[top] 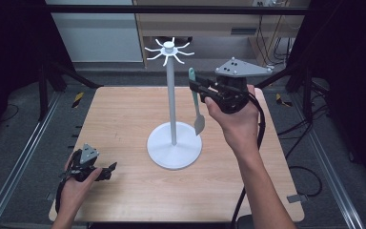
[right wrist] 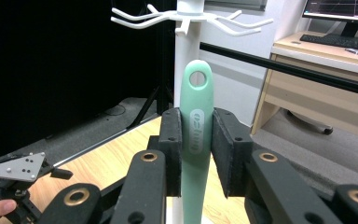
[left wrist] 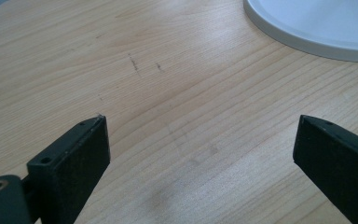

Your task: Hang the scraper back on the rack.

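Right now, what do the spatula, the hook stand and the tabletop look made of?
Spatula: mint green, matte, moulded handle with hanging hole and raised lettering; probably silicone or plastic. Its grey blade shows in the high view, material unclear.
Hook stand: uniform white, smooth, slight sheen on the base; plastic or painted metal, cannot tell which.
Tabletop: light wood grain, matte, a few scuffs; wood or wood-look laminate.

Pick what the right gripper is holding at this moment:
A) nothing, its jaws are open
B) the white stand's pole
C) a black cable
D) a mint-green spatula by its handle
D: the right gripper has its jaws shut on the handle of the mint-green spatula, held upright beside the white stand.
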